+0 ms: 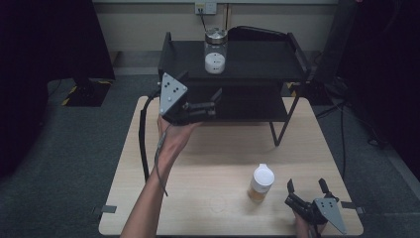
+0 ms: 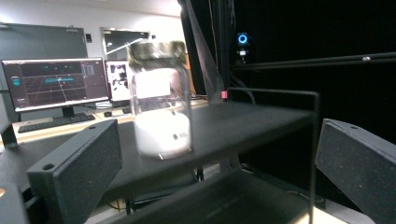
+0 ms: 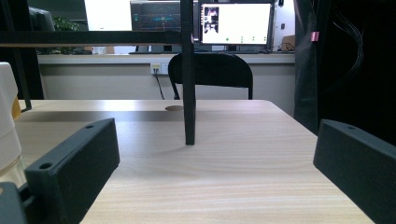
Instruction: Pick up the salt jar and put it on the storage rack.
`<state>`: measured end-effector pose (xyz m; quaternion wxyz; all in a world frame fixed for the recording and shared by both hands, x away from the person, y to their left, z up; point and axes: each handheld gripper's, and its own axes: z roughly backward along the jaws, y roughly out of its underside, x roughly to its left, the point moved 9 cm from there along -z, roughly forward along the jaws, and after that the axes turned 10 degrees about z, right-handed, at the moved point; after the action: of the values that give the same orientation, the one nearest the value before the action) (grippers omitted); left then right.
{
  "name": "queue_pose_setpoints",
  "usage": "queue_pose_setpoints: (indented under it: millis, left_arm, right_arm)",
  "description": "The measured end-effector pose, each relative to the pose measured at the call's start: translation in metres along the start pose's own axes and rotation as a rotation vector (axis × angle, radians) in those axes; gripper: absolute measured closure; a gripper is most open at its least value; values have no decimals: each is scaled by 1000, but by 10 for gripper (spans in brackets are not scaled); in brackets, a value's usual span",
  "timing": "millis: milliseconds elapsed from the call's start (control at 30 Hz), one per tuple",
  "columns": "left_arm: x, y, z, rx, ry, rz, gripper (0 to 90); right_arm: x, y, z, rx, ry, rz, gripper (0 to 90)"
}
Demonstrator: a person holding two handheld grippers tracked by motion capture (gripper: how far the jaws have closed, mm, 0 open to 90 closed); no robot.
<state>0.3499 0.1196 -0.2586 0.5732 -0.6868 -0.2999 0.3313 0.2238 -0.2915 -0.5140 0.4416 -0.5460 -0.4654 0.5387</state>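
Observation:
A glass jar (image 1: 216, 50) with a metal lid and white powder in its bottom stands on the top deck of a black two-tier shelf (image 1: 257, 62). My left gripper (image 1: 212, 101) is held up in front of the shelf's left side, open, below and to the left of the jar. In the left gripper view the jar (image 2: 161, 100) stands just ahead of the open left gripper (image 2: 217, 140), apart from both jaws. A white-capped bottle (image 1: 261, 182) of yellowish stuff stands on the table's near right. Just right of it my right gripper (image 1: 306, 186) rests low, open and empty.
The shelf's thin leg (image 3: 188, 93) stands ahead of the right gripper (image 3: 215, 154), and the bottle (image 3: 7, 130) sits at that view's left edge. Bare wooden table (image 1: 213, 163) lies between the two hands. A black chair (image 3: 210, 74) and monitors stand beyond the table.

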Motion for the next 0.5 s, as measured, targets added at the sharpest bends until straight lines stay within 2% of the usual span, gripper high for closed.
queue_pose_setpoints:
  millis: [67,200,267,333,433,500]
  left_arm:
    - [-6,11,9,-6,20,-3,0]
    - [-21,36,25,-20,1,-75,1]
    - [-27,45,30,14,11,-118,1]
    - [-31,53,34,46,30,-140,0]
    - [-36,70,41,59,43,-135,0]
    - [-38,83,46,57,32,-124,0]
  right_arm:
    - [0,0,0,0,1,-1,0]
    - [0,0,0,-2,-2,-2,0]
    - [0,0,0,-1,-4,0,0]
    - [0,-1,0,6,-5,3,0]
    - [0,0,0,4,-2,2,0]
    - [0,0,0,5,-2,2,0]
